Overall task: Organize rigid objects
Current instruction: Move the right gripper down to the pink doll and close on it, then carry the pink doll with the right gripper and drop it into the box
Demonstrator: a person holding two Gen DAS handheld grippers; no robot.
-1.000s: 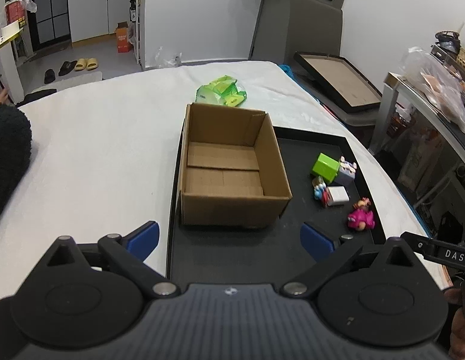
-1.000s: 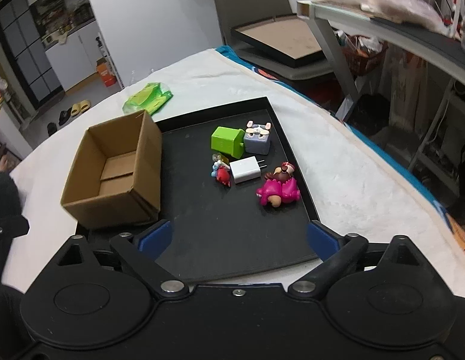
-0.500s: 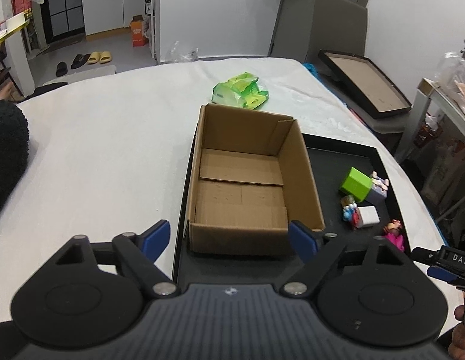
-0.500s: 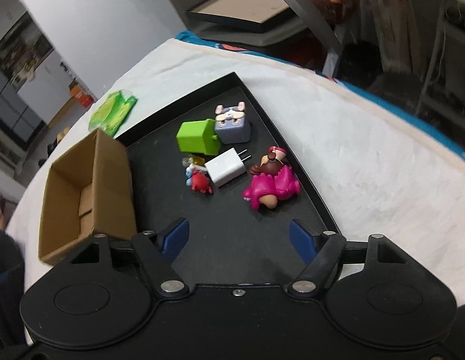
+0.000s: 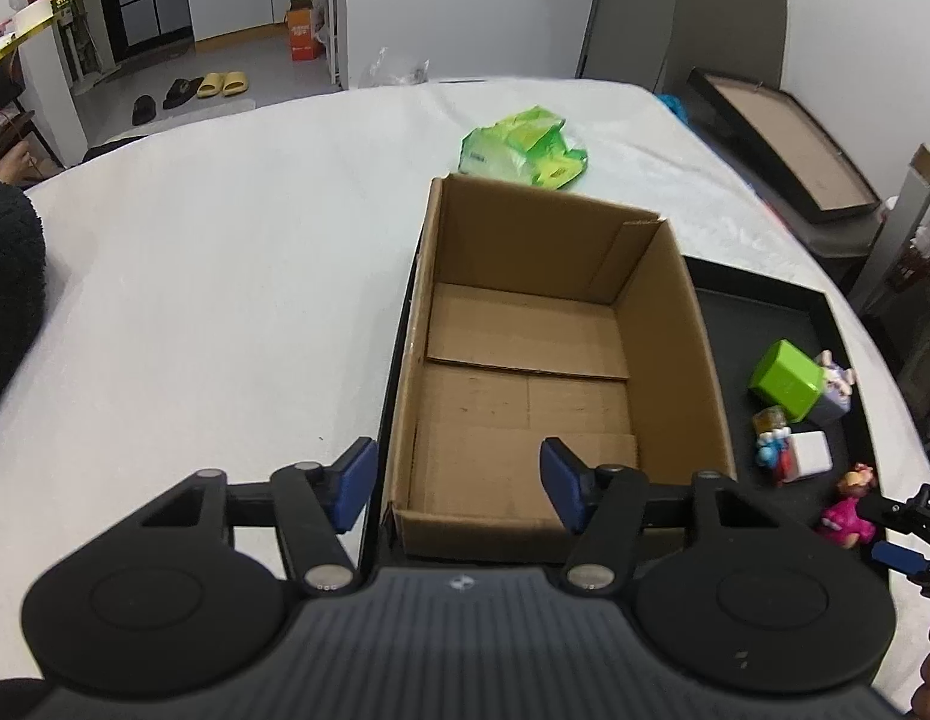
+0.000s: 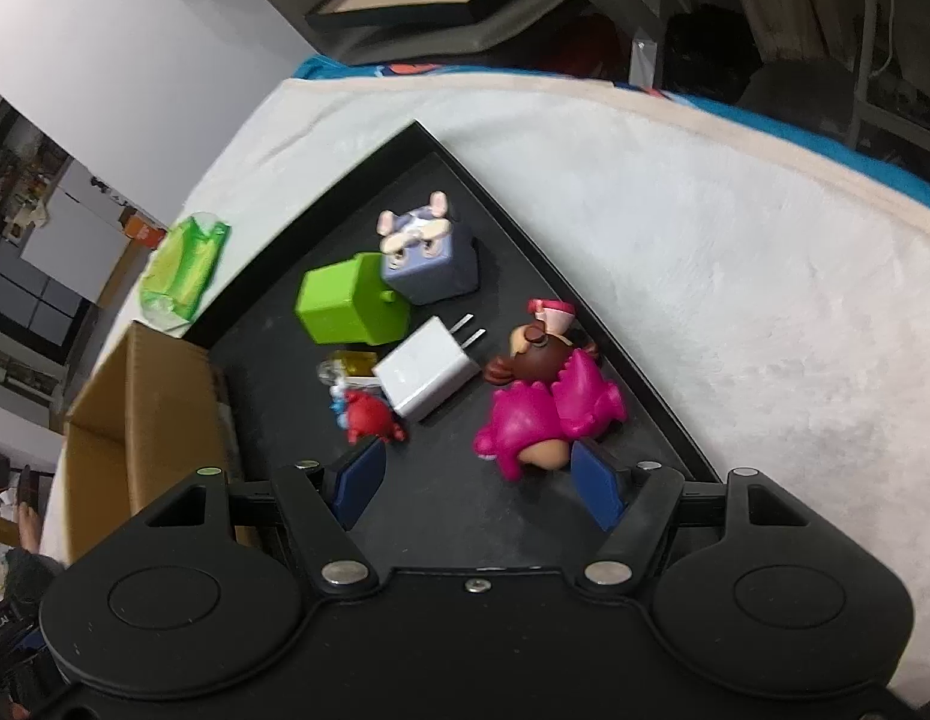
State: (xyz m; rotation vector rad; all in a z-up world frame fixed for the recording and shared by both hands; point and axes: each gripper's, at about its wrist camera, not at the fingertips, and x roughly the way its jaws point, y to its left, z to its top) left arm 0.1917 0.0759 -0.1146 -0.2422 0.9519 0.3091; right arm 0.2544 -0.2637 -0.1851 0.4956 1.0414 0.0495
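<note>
Right wrist view: unmarked white charger (image 6: 428,371) beside pink figurine (image 6: 546,414).

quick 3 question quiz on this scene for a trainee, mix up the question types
1. True or false: the cardboard box holds a toy.
2. Which object lies nearest the right gripper? A) green cube B) pink doll C) white charger
3. Fill in: the small objects and the box all sit on a black ____.

Key:
1. False, the box is empty.
2. B, the doll lies just ahead of the open fingers.
3. tray
</note>
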